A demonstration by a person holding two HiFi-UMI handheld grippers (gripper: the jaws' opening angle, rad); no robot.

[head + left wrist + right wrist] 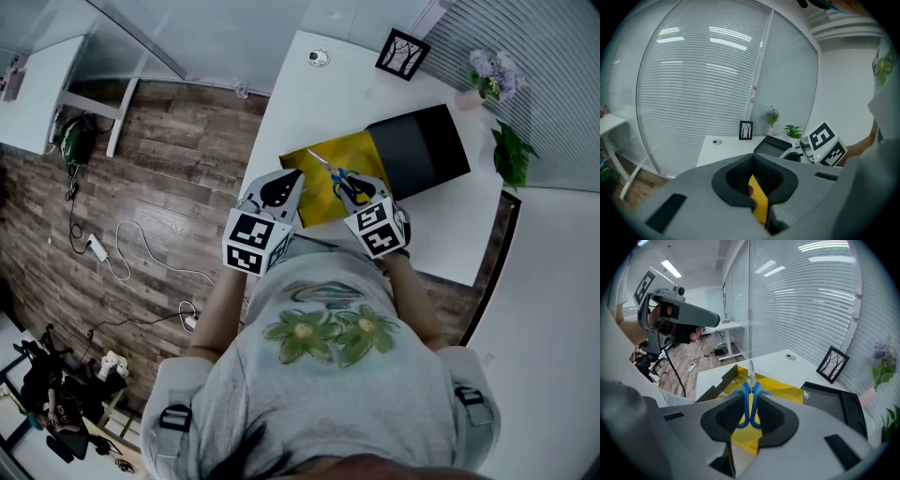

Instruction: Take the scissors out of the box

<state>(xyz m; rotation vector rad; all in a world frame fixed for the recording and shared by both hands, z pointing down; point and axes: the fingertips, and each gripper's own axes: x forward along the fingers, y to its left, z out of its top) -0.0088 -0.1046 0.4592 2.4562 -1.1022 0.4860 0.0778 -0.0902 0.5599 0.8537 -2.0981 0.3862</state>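
**Scissors held over the box**
Right gripper (750, 416) clamps blue-handled steel scissors (751, 385) by the handles, over the open yellow-lined box (787, 392). The blades run straight out from the jaws, tips aimed away from the person along the white table (300, 84). Left gripper (757, 187) pinches the box's yellow flap (760, 206); a black lid (422, 150) lies alongside.

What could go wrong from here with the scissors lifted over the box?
1. The right gripper pinches the scissors only at the blue handle loops, so they could swivel or drop into the yellow box.
2. The left gripper clamps just that box's thin wall, which might bend or pull free.
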